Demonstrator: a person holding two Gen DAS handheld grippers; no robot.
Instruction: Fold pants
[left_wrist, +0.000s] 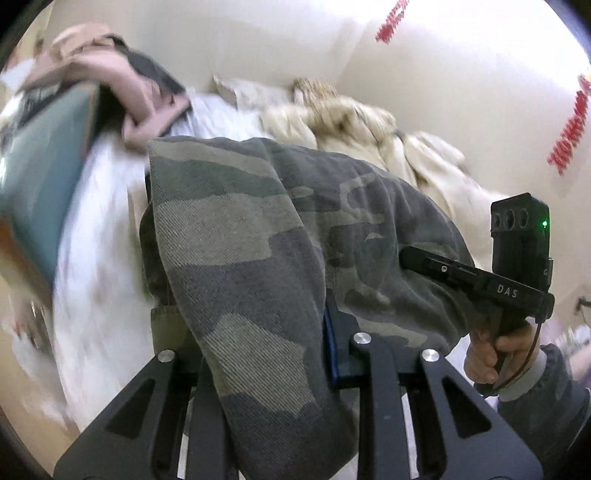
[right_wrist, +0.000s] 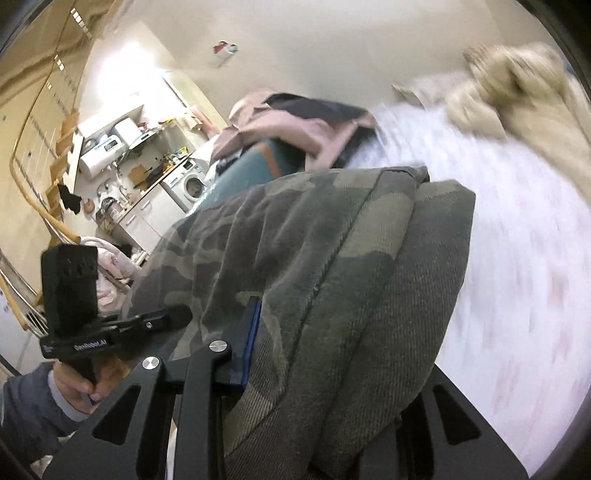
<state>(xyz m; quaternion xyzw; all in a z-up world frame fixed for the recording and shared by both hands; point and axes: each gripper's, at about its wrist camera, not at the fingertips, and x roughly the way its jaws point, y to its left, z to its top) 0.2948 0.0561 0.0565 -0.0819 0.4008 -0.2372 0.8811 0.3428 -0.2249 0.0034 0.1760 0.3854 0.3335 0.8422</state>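
Left wrist view: left gripper (left_wrist: 258, 369) is clamped on the camo pants (left_wrist: 258, 229), the cloth rising from between its fingers toward 12 o'clock, then draping across to the right gripper (left_wrist: 410, 258) at 3 o'clock, which bites the same bundle. Right wrist view: right gripper (right_wrist: 314, 387) likewise pinches the pants (right_wrist: 314, 251), folded layers running toward 1 o'clock above the white bed (right_wrist: 517, 258). Judgement: the bundle's long axis spans gripper to gripper, neither nearer, so the next fold or lay-down needs both moving together.
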